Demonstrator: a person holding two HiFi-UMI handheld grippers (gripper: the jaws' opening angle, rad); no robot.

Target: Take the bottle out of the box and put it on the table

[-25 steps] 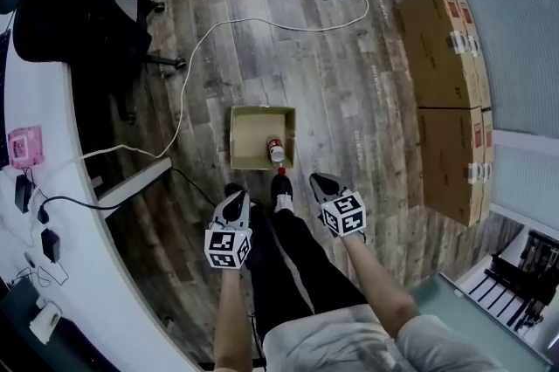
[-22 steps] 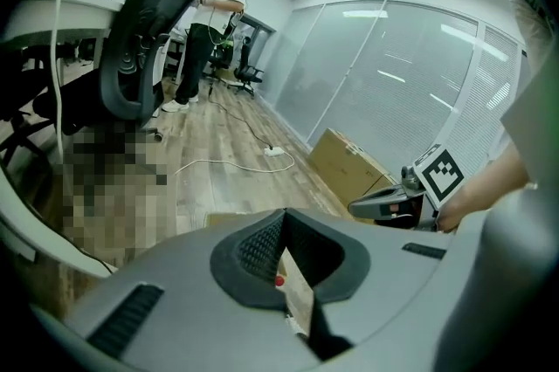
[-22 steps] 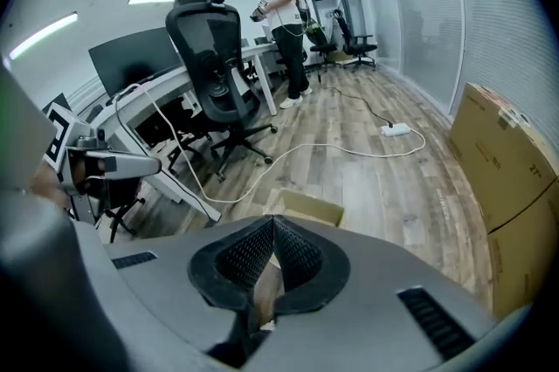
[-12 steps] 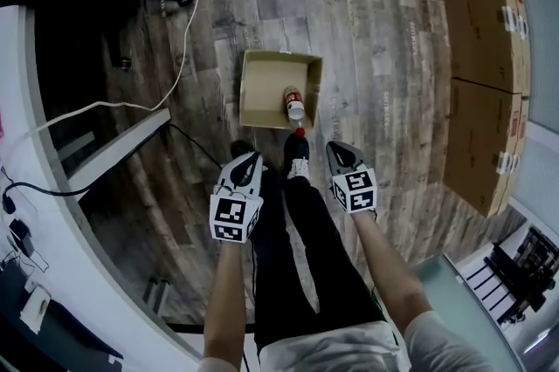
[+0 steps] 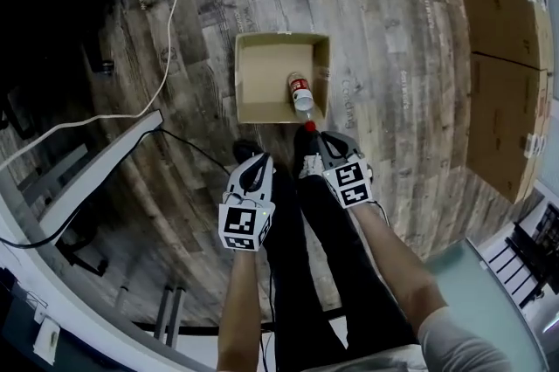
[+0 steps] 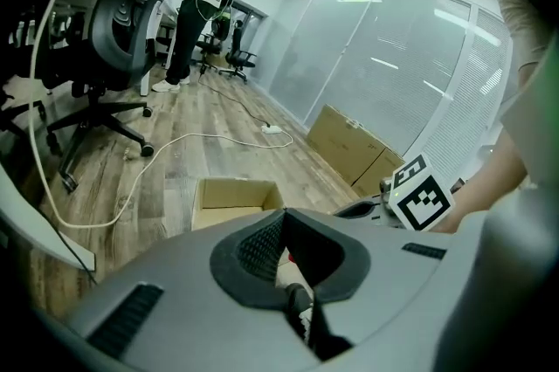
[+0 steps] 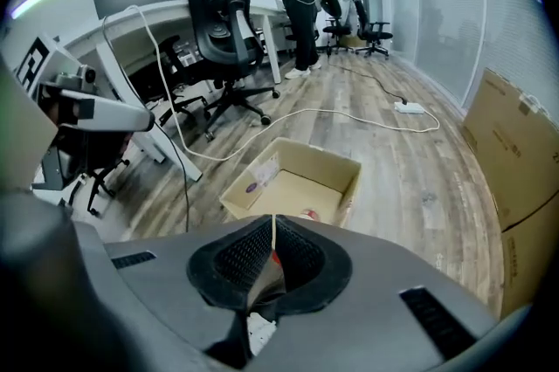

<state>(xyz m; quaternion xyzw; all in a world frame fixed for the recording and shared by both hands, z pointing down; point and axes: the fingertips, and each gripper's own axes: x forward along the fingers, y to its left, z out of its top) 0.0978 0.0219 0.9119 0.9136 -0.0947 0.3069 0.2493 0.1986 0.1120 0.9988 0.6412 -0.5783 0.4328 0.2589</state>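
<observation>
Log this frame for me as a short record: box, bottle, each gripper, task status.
box: open cardboard box, standing on the wooden floor
bottle: bottle lies inside the box along its right wall, red cap toward the person
left gripper: left gripper has jaws together, holds nothing, on the near side of the box
right gripper: right gripper has jaws together, holds nothing, tip close to the bottle's cap; contact unclear
task status: bottle not yet taken out

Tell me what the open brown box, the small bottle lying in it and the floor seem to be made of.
The open brown box: likely matt cardboard, with folded flaps. The small red-capped bottle: probably plastic, slightly glossy. The grey-brown plank floor: wood or laminate, showing grain.
</observation>
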